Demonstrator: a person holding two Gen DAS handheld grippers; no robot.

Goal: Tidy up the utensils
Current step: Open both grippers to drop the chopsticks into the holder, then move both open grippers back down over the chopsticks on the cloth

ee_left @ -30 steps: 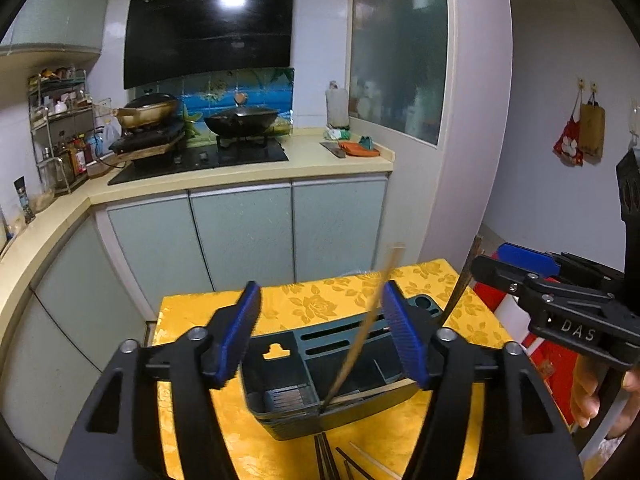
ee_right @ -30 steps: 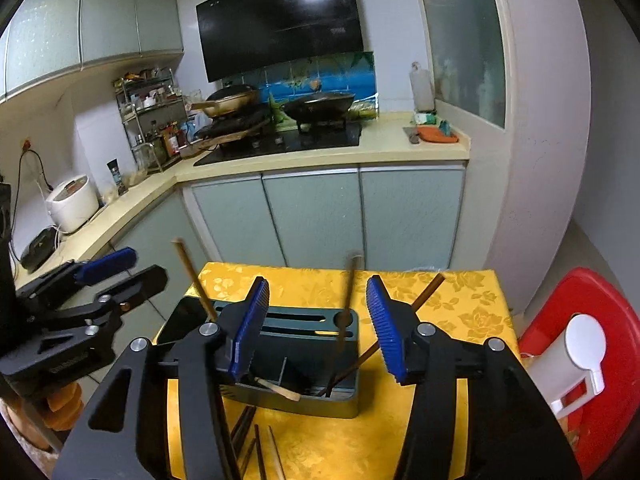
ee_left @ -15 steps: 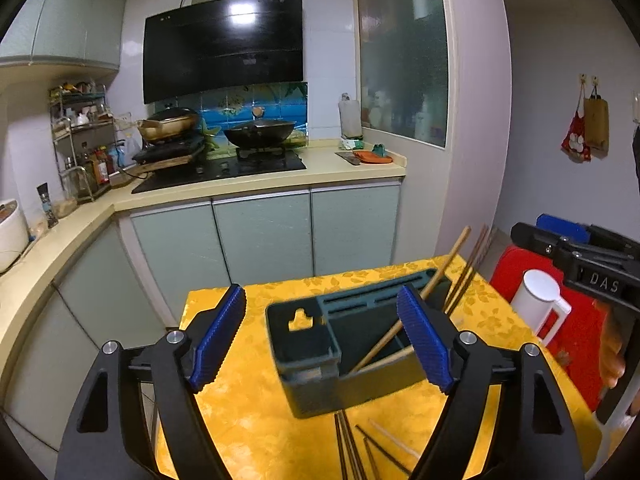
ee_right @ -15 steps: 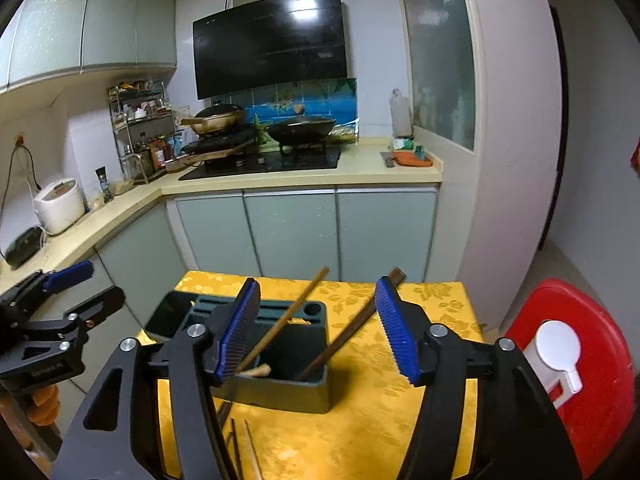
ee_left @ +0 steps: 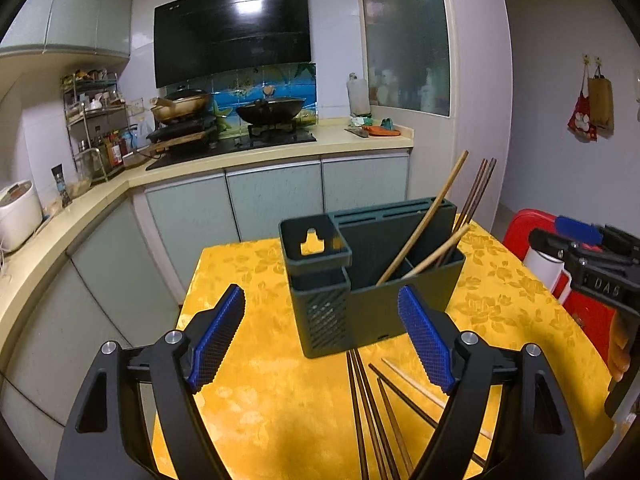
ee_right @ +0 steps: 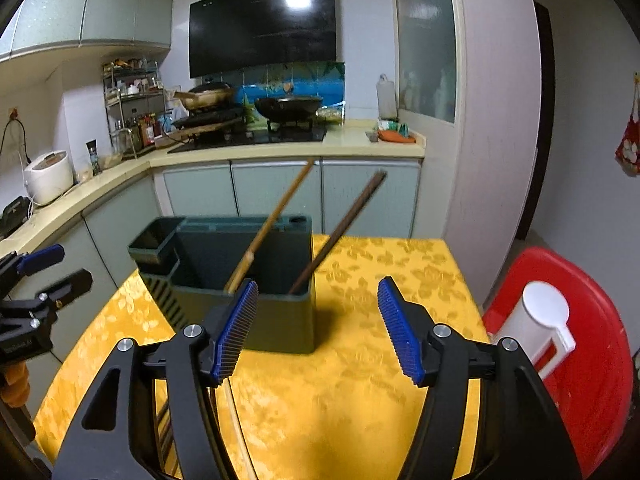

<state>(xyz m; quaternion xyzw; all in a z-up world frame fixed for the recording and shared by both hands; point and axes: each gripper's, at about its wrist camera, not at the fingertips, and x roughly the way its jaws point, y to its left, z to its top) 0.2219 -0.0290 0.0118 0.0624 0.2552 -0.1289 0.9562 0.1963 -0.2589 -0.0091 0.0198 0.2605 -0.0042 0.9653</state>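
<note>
Wooden chopsticks (ee_left: 420,228) inside green caddy (ee_left: 400,304)

Utensil holder (ee_left: 372,280) stands on the bench (ee_left: 256,400), toward its far side. Chopsticks (ee_left: 424,220) lean inside the holder's right compartment. Loose chopsticks (ee_left: 368,408) lie on the bench just before it. Chair (ee_right: 592,360) right of bench.

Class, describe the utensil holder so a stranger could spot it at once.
Find the yellow tablecloth before the kitchen cabinets. On it stands a dark green holder, a boxy caddy with compartments. Unlike the loose chopsticks lying flat beside it, it stands upright with chopsticks leaning inside.
</note>
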